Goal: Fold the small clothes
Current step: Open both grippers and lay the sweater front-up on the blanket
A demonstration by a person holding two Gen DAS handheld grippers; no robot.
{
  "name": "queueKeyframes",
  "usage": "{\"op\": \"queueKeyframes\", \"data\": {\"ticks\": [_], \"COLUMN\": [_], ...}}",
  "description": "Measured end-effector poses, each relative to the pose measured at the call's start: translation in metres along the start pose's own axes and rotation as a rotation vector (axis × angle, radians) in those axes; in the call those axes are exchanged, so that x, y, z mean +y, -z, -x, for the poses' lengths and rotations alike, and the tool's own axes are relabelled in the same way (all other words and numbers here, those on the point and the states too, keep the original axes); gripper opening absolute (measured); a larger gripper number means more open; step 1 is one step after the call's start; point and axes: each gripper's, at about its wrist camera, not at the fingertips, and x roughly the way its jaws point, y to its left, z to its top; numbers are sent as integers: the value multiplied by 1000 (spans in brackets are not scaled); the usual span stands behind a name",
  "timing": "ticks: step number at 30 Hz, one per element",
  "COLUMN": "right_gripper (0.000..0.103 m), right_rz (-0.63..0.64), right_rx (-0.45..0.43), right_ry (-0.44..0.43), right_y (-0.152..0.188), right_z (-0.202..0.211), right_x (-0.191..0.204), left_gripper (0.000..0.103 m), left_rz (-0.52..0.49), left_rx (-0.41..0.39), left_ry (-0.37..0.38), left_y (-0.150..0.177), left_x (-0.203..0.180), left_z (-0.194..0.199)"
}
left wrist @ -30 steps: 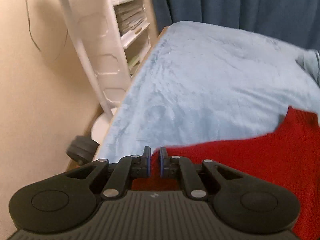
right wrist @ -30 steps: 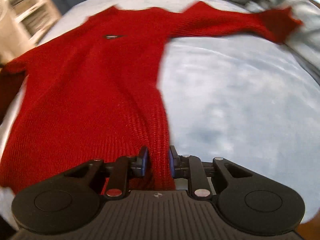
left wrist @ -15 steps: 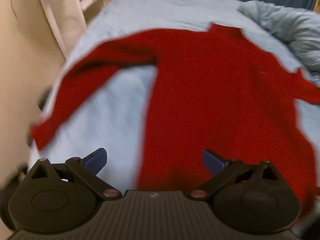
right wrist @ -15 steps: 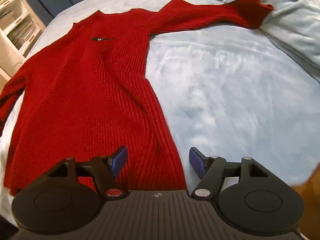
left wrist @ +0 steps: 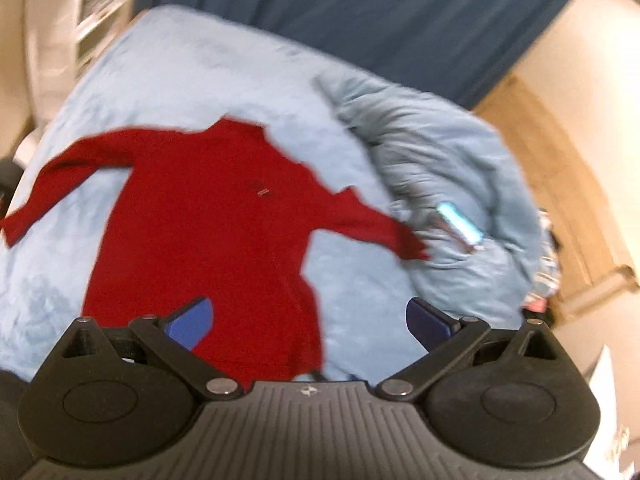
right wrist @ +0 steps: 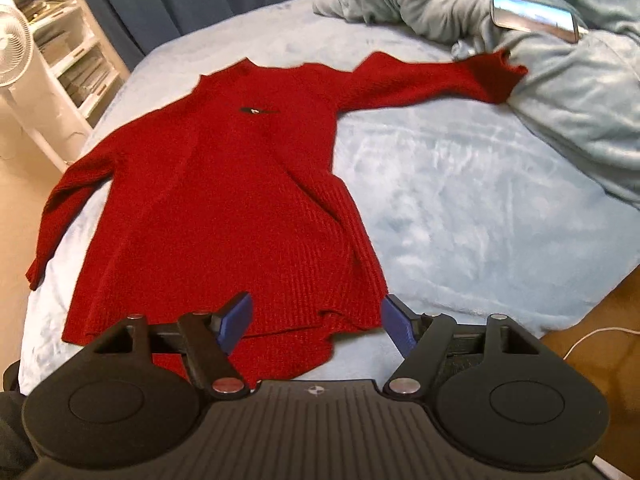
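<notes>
blue bedspread [right wrist: 460,184] | rumpled blanket [right wrist: 580,92] with phone [right wrist: 534,18] | fan [right wrist: 12,36] | shelf [right wrist: 76,56] | curtain [left wrist: 360,12]

Left tool [left wrist: 308,322]: black ribbed body, silver rivets; right tool [right wrist: 316,324] alike (blue finger pads).

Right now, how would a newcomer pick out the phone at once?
Start at the pale blue bed and go to the bunched grey-blue duvet on its far right. The phone lies on top, just beyond the red sweater cuff: the only glossy, hard-edged slab there.
</notes>
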Motion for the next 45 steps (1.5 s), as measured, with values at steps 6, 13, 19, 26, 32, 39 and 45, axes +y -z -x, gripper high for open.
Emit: {"op": "queueKeyframes", "data": {"ticks": [6, 13, 19, 26, 32, 39, 45], "right_gripper": [73, 74, 74, 74, 74, 74, 76], "right_rz": [2, -7, -5, -19, -25, -28, -52], "right_rx": [-12, -4, 1, 19, 26, 41, 15], "right_ry": [7, 14, 13, 28, 36, 46, 67], "right_y": [8, 12, 13, 13, 11, 12, 14], "right_z": [14, 14, 11, 4, -2, -8, -9], "right_x": [1, 2, 3, -1, -3, -6, -20], "left_gripper": [103, 103, 103, 103, 103, 103, 103], "left_rz": [-4, -49, -43, -21, -77, -127, -151], "left_rx": [-103, -134, -125, -110, -152, -131, -55], "left_ry": [56, 68, 73, 52, 52, -27, -188], "left_y": [13, 21, 17, 7, 6, 5, 8], "left_x": [-19, -29, -24, -14, -22, -12, 77], "left_z": [50, 72, 67, 54, 55, 21, -54]}}
